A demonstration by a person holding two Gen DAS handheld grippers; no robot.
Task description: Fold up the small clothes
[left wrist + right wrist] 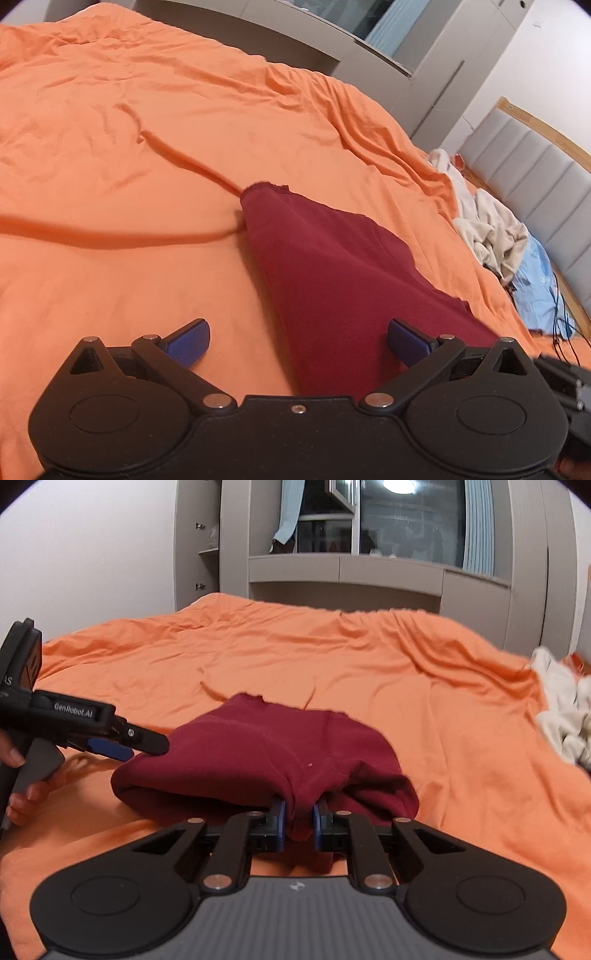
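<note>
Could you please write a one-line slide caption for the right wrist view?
Right gripper pinching a fold of the dark red knit garment on the orange bedsheet, left gripper alongside.

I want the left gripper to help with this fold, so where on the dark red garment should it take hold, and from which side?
Probably the free edge of the dark red garment nearest the left gripper, coming in low from that side. That edge lies rolled and raised off the orange bedcover, so a finger can slide under. The right gripper already pinches the near edge, and the left's jaws stand wide open.
</note>
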